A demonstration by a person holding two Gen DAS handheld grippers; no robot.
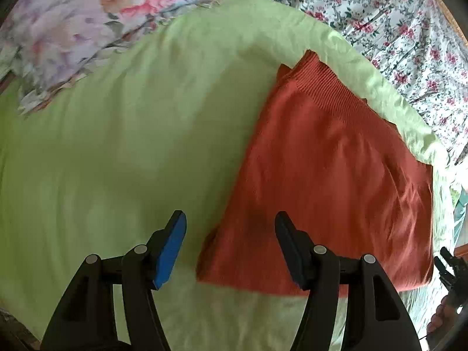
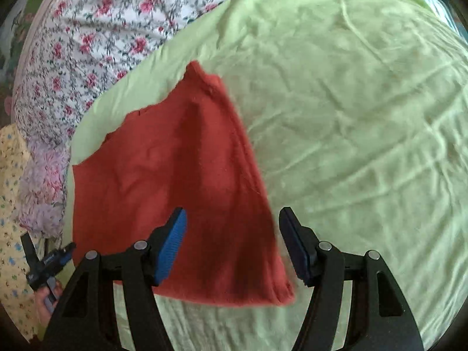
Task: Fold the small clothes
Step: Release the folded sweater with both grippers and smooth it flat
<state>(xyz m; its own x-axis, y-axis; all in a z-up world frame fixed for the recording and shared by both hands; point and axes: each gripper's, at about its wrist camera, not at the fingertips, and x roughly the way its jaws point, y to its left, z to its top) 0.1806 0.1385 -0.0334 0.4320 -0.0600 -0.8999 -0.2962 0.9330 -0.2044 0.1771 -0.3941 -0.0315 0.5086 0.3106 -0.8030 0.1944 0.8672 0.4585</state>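
Rust-red garment point(image 1: 327, 175) lies folded on the green sheet point(image 1: 117, 146) — left gripper point(image 1: 231, 219) over its near-left corner, right gripper point(image 2: 232, 219) over its near-right — both fingers released, empty.

Both views are motion-blurred; the rust-red garment point(image 2: 181, 181) shows soft edges ahead of the fingers. The green sheet point(image 1: 117, 146) runs past the frame, and the hand point(image 1: 441, 316) beside is cropped

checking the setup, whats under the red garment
The red garment lies folded on a light green sheet. A flowered bedspread shows beyond the sheet. Whatever is directly beneath the garment's layers is covered.
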